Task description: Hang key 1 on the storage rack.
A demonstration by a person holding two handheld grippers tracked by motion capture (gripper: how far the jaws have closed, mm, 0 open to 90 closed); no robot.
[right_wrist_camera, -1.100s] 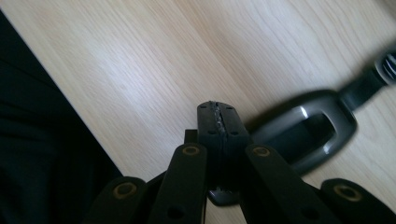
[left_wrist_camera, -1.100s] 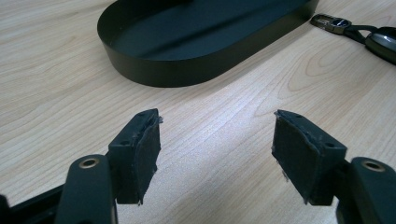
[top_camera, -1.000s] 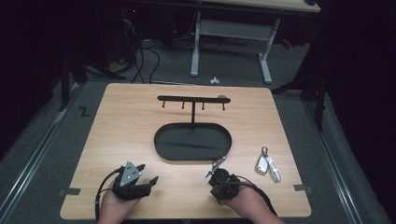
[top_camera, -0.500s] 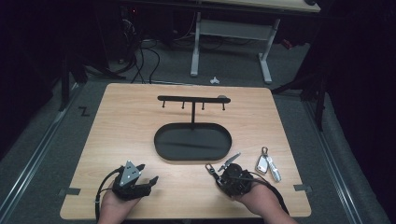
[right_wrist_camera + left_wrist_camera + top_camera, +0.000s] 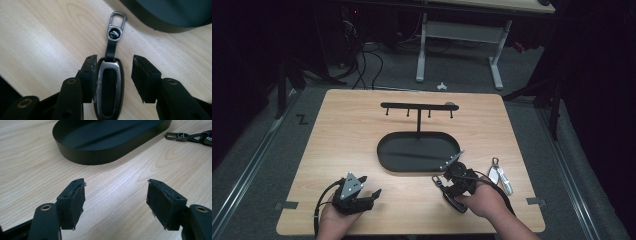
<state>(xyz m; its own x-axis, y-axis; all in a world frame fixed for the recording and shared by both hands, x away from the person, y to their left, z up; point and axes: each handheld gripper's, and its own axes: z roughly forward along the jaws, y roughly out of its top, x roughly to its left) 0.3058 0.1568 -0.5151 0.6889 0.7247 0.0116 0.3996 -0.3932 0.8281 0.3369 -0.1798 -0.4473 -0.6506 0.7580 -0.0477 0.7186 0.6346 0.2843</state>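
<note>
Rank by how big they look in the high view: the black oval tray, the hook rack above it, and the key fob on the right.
1. Black oval tray, the largest.
2. Hook rack, long but thin, and farther from the camera, so it may look smaller than it is.
3. Key fob, clearly the smallest.

We see a dark key fob (image 5: 109,91) with a silver rim lying flat on the desk (image 5: 45,37), its strap and silver clip (image 5: 115,26) pointing toward the black oval tray (image 5: 175,15) nearby.
</note>
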